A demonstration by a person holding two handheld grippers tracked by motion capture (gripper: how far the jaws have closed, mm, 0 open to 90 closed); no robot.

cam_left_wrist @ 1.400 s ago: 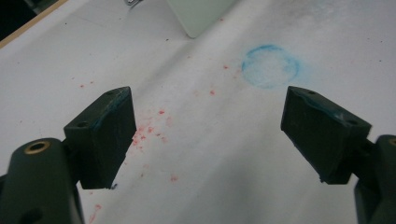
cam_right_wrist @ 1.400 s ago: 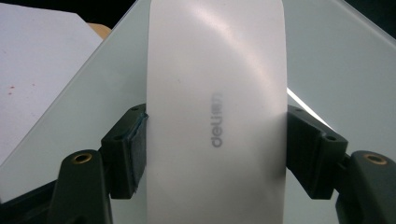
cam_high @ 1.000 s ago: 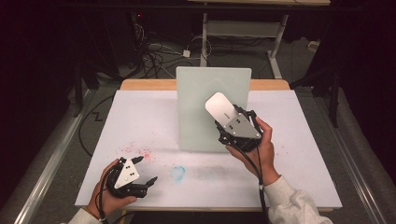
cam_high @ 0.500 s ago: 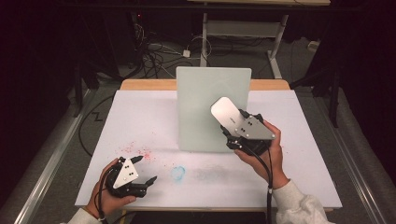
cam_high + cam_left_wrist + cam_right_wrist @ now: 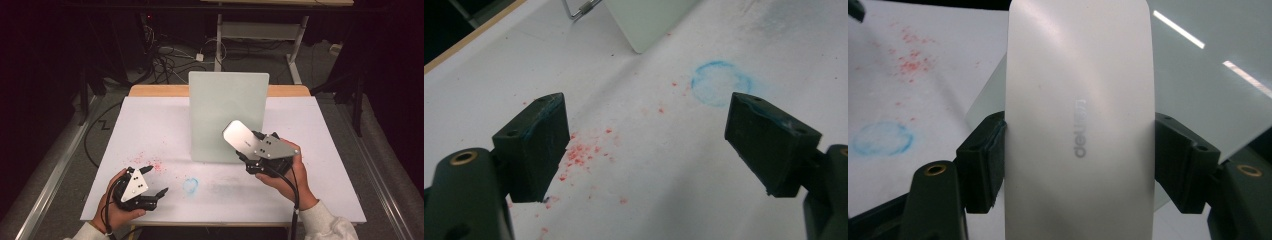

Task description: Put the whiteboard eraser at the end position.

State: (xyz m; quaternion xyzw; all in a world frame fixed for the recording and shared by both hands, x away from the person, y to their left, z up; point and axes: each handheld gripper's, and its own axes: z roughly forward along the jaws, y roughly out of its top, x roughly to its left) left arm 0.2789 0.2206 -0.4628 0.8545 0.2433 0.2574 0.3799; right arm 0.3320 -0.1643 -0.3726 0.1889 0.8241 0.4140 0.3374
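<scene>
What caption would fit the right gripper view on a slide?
Right gripper clamps a white eraser before the upright pale board, above a blue ring stain.

"deli" on the white eraser [image 5: 1078, 125].

White-covered counter [image 5: 150, 125], wooden edge at far side. Pale green board [image 5: 227, 107] upright at centre. Right gripper [image 5: 265, 152] in person's right hand, raised before board's lower right, clamping flat silver-white eraser [image 5: 240, 136], which tilts up-left across board face. Left gripper [image 5: 142, 192] rests low at counter's near-left corner, fingers spread, pointing right. Red specks [image 5: 150, 162] beside it; blue ring smudge [image 5: 190, 185] between grippers. Cables on floor beyond.
</scene>
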